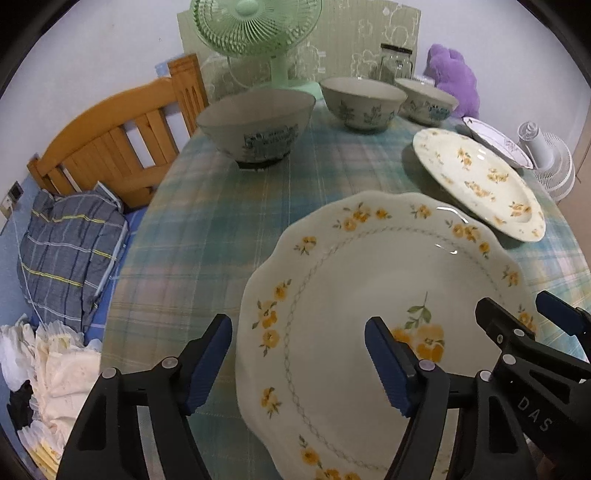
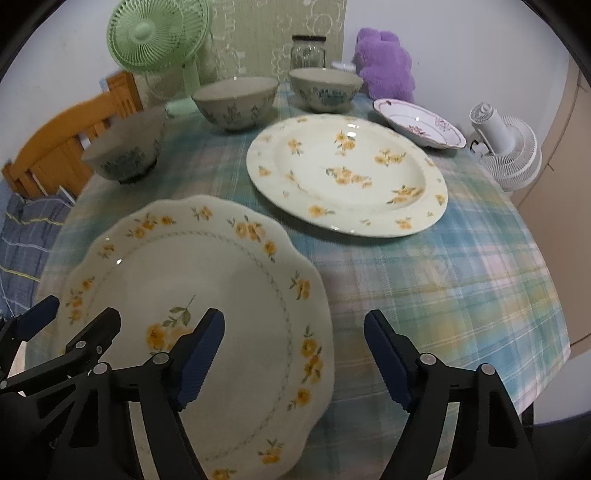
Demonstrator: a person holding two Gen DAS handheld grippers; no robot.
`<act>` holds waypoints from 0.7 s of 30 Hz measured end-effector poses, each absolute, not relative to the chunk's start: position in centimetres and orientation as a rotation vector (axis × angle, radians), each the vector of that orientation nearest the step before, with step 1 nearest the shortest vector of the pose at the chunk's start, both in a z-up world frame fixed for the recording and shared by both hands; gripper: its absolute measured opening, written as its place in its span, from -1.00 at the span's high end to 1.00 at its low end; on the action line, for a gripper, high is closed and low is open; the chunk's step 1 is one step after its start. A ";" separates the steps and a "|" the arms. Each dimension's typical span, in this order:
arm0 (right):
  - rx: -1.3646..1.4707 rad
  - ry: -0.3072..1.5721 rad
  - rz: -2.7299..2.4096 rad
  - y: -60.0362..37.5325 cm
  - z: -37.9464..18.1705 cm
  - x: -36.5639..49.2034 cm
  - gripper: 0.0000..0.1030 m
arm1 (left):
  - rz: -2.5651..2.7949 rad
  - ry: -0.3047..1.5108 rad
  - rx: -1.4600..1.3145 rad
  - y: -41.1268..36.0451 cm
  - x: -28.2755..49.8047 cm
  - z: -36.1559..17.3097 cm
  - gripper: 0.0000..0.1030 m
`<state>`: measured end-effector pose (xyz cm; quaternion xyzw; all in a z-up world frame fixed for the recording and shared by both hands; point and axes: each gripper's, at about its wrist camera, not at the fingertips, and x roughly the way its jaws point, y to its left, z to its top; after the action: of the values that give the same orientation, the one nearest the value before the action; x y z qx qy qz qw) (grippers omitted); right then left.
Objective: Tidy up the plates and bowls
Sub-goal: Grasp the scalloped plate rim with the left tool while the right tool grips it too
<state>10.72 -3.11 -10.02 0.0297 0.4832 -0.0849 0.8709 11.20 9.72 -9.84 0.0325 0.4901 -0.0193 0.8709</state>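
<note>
A scalloped white plate with yellow flowers (image 1: 369, 314) (image 2: 207, 295) lies on the plaid tablecloth nearest me. My left gripper (image 1: 299, 363) is open, straddling its left rim. My right gripper (image 2: 293, 360) is open, straddling its right rim; it also shows in the left wrist view (image 1: 524, 317). A round yellow-flowered plate (image 1: 480, 181) (image 2: 347, 173) lies beyond. A small purple-patterned plate (image 1: 498, 142) (image 2: 419, 123) sits at the far right. Three blue-patterned bowls stand at the back: left (image 1: 258, 125) (image 2: 125, 147), middle (image 1: 364, 103) (image 2: 236, 103), right (image 1: 428, 101) (image 2: 325, 88).
A green fan (image 1: 258, 33) (image 2: 159, 37), a glass jar (image 1: 397, 62) (image 2: 308, 51) and a purple plush toy (image 1: 454, 77) (image 2: 386, 62) stand at the table's back. A white fan (image 2: 509, 151) is off the right edge. A wooden bed frame (image 1: 110, 147) and bedding (image 1: 70, 251) lie left.
</note>
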 end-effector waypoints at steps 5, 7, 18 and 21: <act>0.074 1.050 -0.174 -2.9 -10.9 11.6 -0.42 | -0.071 1.054 0.065 9.9 12.1 -10.5 -0.34; 0.081 1.060 -0.171 -2.7 -11.2 12.1 -0.41 | -0.078 1.068 0.061 10.0 12.4 -10.7 -0.32; 0.086 1.090 -0.170 -2.4 -11.7 13.1 -0.36 | -0.107 1.076 0.044 10.4 13.1 -10.8 -0.34; 0.088 1.095 -0.172 -2.4 -11.7 13.2 -0.36 | -0.106 1.084 0.044 10.4 13.1 -10.8 -0.32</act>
<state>13.21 -2.37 -11.70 0.0415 0.5197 -0.0818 0.8494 13.15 10.36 -10.76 0.0210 0.5154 -0.0506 0.8552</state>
